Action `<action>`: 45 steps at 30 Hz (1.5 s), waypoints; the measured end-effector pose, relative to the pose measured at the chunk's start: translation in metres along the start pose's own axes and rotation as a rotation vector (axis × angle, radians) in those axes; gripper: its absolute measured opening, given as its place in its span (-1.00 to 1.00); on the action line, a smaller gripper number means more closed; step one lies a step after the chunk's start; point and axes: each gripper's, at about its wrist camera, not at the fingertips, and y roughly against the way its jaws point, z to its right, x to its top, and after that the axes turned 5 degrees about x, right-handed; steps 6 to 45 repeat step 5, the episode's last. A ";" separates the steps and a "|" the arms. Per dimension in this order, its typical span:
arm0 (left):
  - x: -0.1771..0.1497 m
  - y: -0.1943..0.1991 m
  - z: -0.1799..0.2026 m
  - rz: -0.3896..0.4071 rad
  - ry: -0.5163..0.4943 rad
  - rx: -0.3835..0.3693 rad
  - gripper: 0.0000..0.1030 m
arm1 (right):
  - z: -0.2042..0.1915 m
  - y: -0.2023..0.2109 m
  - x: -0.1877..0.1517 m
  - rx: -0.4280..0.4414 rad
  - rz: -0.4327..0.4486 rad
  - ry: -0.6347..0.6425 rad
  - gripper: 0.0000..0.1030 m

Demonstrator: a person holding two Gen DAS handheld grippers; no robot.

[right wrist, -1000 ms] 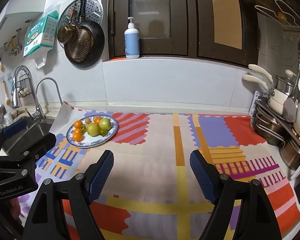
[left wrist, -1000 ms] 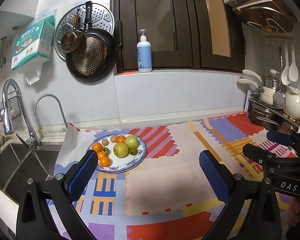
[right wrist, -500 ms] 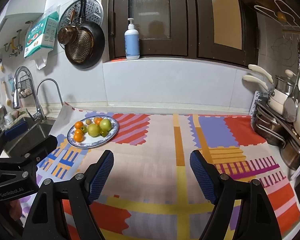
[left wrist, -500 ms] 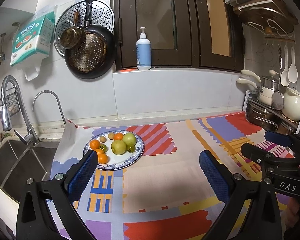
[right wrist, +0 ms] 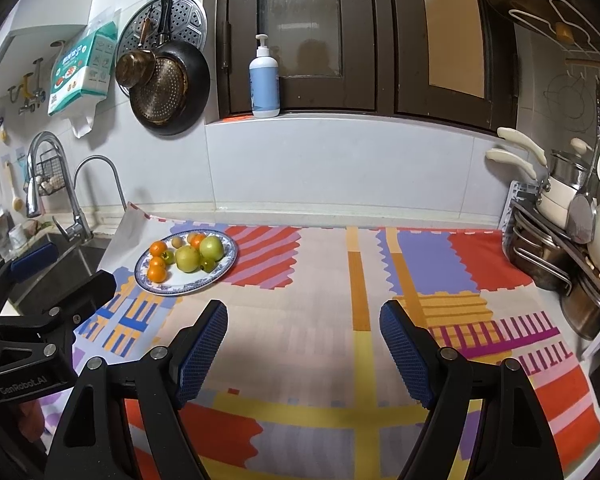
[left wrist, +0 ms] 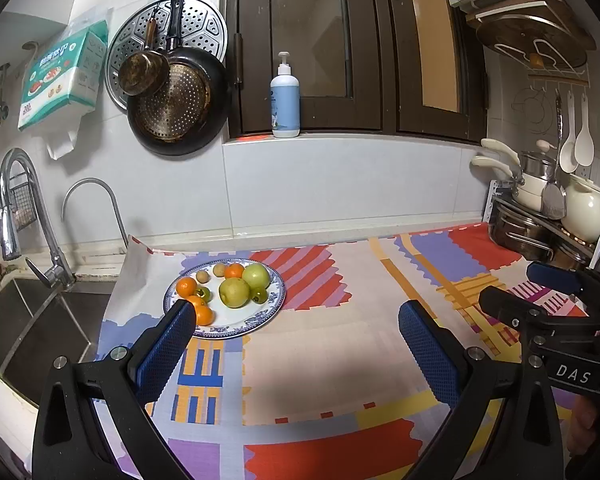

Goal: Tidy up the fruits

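Left gripper (left wrist: 296,320), jaws spread w/ nothing between, body marked "GenRobot.AI". Blue-rimmed plate (left wrist: 274,304) of fruits (left wrist: 234,292) (oranges, green apples, small ones) sits near worktop's back-left corner by the sink (left wrist: 32,320); round, no clear long axis. Right gripper (right wrist: 303,320) marked "DAS", jaws spread, empty.

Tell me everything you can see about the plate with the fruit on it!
The plate is round and white with a blue patterned rim, and looks like glazed ceramic. It lies flat on the colourful patterned mat, at its left end near the sink. On it sit two big green fruits, four oranges, two small tan fruits and two small green ones, all bunched toward the back and left. Nothing else touches the plate.
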 end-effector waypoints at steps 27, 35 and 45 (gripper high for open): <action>0.000 0.000 0.000 0.001 0.000 0.001 1.00 | 0.000 -0.001 0.000 0.001 -0.005 -0.002 0.54; 0.000 0.000 0.000 0.001 0.000 0.001 1.00 | 0.000 -0.001 0.000 0.001 -0.005 -0.002 0.54; 0.000 0.000 0.000 0.001 0.000 0.001 1.00 | 0.000 -0.001 0.000 0.001 -0.005 -0.002 0.54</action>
